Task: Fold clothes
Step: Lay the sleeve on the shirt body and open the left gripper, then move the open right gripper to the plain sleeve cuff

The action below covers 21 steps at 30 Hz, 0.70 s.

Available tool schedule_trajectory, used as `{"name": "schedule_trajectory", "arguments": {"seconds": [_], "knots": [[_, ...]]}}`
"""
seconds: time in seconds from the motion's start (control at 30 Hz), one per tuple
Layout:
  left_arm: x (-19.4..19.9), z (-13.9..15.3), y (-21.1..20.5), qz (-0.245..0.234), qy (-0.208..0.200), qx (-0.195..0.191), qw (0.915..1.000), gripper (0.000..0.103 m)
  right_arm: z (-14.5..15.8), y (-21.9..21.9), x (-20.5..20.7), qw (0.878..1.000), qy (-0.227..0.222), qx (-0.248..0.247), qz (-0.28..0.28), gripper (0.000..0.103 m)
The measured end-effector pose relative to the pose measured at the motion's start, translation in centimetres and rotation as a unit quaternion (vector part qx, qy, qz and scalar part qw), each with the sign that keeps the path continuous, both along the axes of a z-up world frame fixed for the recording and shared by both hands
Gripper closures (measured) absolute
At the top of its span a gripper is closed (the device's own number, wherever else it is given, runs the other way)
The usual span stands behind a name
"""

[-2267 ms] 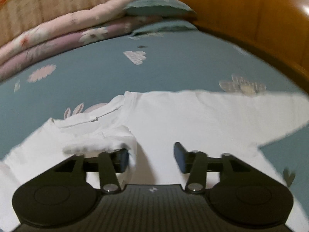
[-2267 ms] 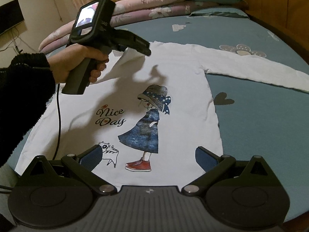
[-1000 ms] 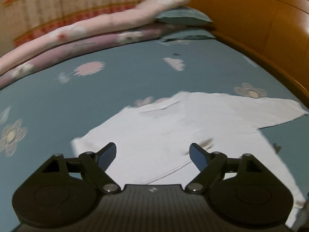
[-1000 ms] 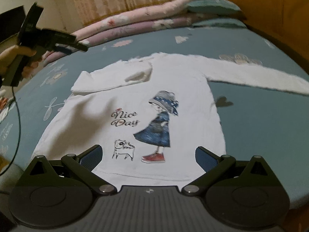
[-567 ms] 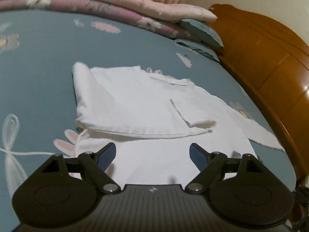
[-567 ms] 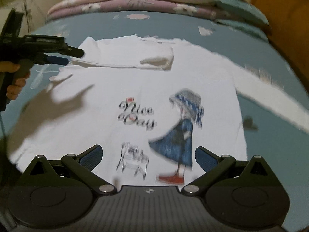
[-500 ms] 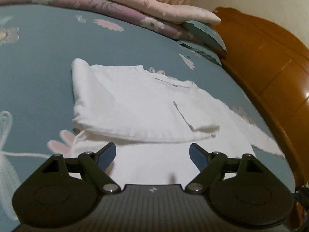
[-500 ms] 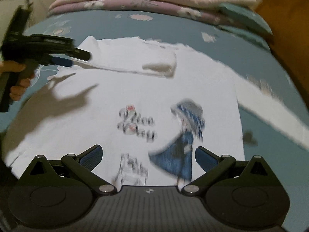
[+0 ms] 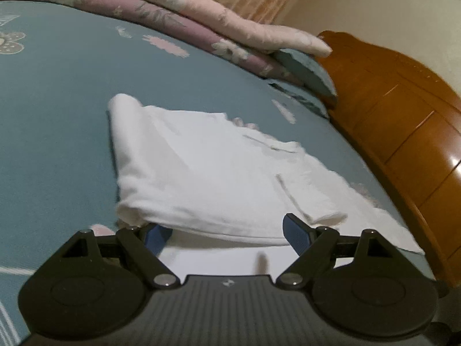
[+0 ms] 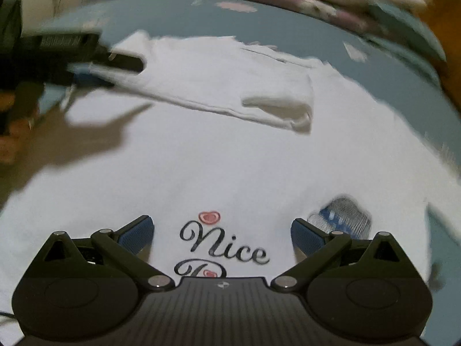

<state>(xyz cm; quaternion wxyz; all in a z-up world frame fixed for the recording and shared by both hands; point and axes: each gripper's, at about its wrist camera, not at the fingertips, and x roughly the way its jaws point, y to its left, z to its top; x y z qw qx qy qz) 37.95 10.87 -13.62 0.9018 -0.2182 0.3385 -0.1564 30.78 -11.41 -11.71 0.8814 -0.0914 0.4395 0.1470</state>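
Note:
A white long-sleeved shirt (image 10: 230,161) with a "Nice Day" print (image 10: 222,248) lies flat on the bed. One sleeve (image 9: 201,178) is folded across the chest, its cuff (image 10: 282,109) pointing right. My left gripper (image 9: 224,232) is open at the shoulder end of that fold, and the fold's edge hangs over its left finger (image 9: 155,235). The right wrist view shows this left gripper (image 10: 106,70), held by a hand (image 10: 11,132), with the sleeve's edge between its open jaws. My right gripper (image 10: 222,230) hovers open just above the print, with nothing between its fingers.
The blue flowered bedsheet (image 9: 57,115) surrounds the shirt. Folded pink and purple quilts (image 9: 187,14) and teal pillows (image 9: 305,69) line the far side. A wooden headboard (image 9: 403,132) stands on the right. The shirt's other sleeve runs toward it.
My left gripper has sunk and closed in on the folded sleeve's shoulder end, so the fold now sits over its jaws. My right gripper has moved up the shirt from the hem to the print.

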Motion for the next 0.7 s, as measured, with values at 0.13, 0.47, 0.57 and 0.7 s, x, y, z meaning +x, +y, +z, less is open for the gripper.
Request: {"name": "schedule_trajectory", "arguments": {"seconds": [0.13, 0.47, 0.57, 0.7], "knots": [[-0.1, 0.0, 0.0, 0.001, 0.004, -0.003, 1.0000, 0.019, -0.5, -0.9, -1.0, 1.000, -0.011, 0.020, -0.006, 0.000], [-0.5, 0.2, -0.4, -0.005, 0.006, 0.020, 0.9998, 0.018, 4.1, 1.0, 2.5, 0.990, -0.091, -0.105, 0.010, 0.000], [-0.4, 0.1, -0.2, -0.005, 0.007, 0.014, 0.9999, 0.018, 5.0, 1.6, 5.1, 0.971, -0.159, -0.174, 0.032, 0.000], [-0.3, 0.1, -0.3, -0.009, 0.005, 0.014, 0.9998, 0.017, 3.7, 3.1, 8.1, 0.947, -0.173, -0.257, 0.085, 0.000]]}}
